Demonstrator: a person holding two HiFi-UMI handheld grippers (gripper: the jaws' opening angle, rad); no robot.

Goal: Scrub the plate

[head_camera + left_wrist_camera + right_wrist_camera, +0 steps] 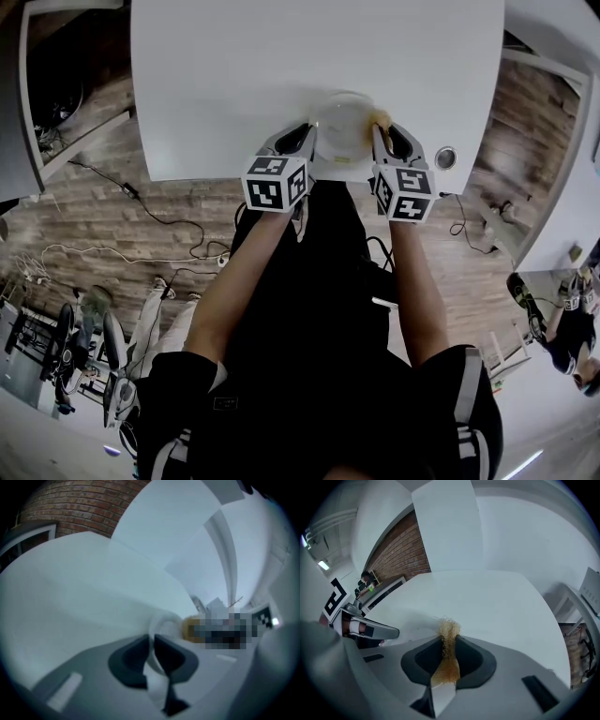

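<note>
The dark pads of the left gripper (152, 643) stand nearly together, pinching the thin white rim of the plate (165, 624). The rim runs up between them and curves away to the right.

The right gripper (449, 644) is clamped on a tan, fibrous scrubber (448, 631). The wad lies lengthwise along the jaws, and a frayed tuft pokes out past the fingertips.

From the head view, the plate (342, 129) sits on the near edge of the white table (225, 75), directly in front of the person and between the two tools. The left gripper (298, 142) holds its near-left rim and the right gripper (382, 141) stands at its right rim. The scrubber (380, 118) shows as a tan smudge against the plate's far-right edge, touching it or just beside it; the pictures do not settle which.

The plate's face lies to the left of the scrubbing tuft, toward the other gripper (370, 631), which the right gripper view shows close by on that side. The right hand is the one placed to scrub, and the left appears to serve only as an anchor. Judging from this layout, the stroke ahead would carry the tuft inward across the plate toward the left jaws. Whether the plate lies flat or is tipped up by the pinch cannot be told.
</note>
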